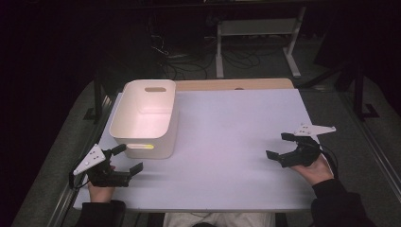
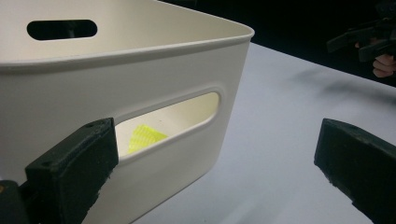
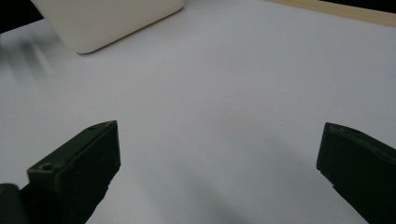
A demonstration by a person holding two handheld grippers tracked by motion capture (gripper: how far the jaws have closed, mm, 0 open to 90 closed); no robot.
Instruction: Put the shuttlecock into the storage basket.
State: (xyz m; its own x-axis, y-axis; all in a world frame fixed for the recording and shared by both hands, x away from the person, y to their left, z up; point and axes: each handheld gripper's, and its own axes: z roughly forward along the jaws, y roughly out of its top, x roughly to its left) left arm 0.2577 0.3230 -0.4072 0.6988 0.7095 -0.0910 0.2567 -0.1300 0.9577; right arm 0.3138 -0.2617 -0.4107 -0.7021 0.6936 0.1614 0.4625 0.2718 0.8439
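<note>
white bin (image 1: pixel 144 118) sits at the left rear part of the table (image 1: pixel 227 142), upright, open side up, a slot handle cut in its near wall and another in its far wall. through the near slot, in the left gripper view, a yellow-green meshed item (image 2: pixel 144 136) lies inside the bin on its floor; its full shape is hidden by the wall. the same yellow shows through the slot in the high view (image 1: pixel 145 146)

left gripper (image 1: pixel 128 160) is at the front left corner of the table, just in front of the bin's near wall, jaws spread wide, nothing between them. one jaw tip is close to the near slot, the other points out over bare table; whether the near jaw touches the wall cannot be told. grey three-cornered plate rides on top, a hand (image 1: pixel 100 187) grips the body from below

right gripper (image 1: pixel 280 145) is at the front right of the table, well apart from the bin, jaws likewise released and holding nothing, white surface showing between them. in the right gripper view a corner of the bin (image 3: pixel 107 18) appears at the upper left, far off. a strip of wood (image 1: pixel 234 84) runs along the table's far edge
</note>
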